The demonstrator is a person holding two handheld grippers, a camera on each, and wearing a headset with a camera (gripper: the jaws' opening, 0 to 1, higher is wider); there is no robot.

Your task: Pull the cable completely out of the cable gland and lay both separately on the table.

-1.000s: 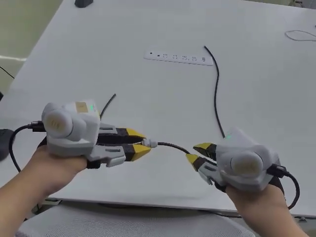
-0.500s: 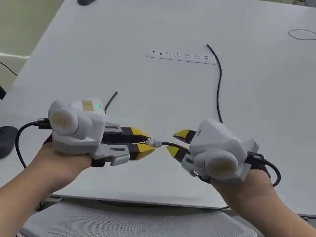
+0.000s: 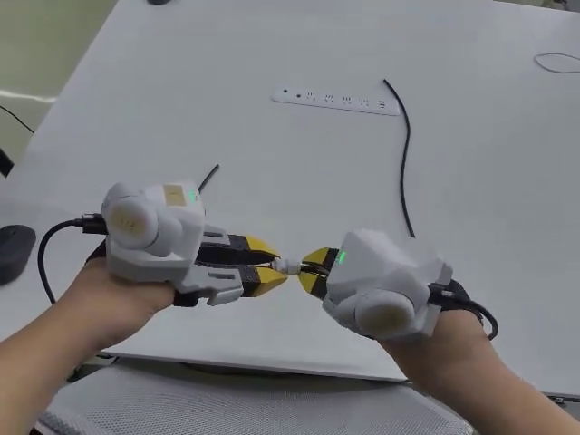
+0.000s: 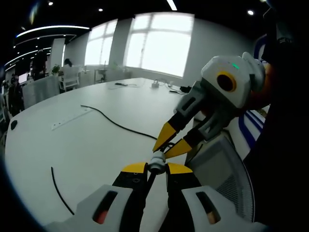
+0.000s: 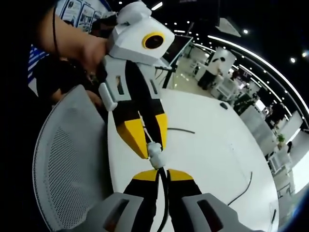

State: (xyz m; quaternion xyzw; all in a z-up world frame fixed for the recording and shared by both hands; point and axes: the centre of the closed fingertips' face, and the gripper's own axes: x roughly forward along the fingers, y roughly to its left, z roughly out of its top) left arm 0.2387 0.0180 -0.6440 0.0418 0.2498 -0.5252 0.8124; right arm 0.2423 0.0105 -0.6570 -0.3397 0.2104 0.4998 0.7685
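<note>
White worktop (image 3: 272, 145) stretches away in the head view, with a power strip (image 3: 335, 100) near its far edge. The cable (image 3: 405, 154) lies from beside that strip toward the near edge, where the two tools meet tip to tip above the worktop. The left gripper (image 3: 275, 265) points to the right and is clamped on the small white gland (image 3: 288, 267). The right gripper (image 3: 310, 270) points to the left, and its tips almost touch the gland.

The right gripper view shows what the head view hides: the cable passes between this gripper's jaws, which are closed on it just behind the gland. The left gripper view shows the gland pinched between its own yellow tips.

The left hand (image 3: 100, 299) and the right hand (image 3: 444, 344) hold the tools nearly level, from below. A mesh chair seat (image 3: 227, 399) is under the near edge. A short black wire (image 3: 208, 177) lies on the worktop beyond the left gripper.
</note>
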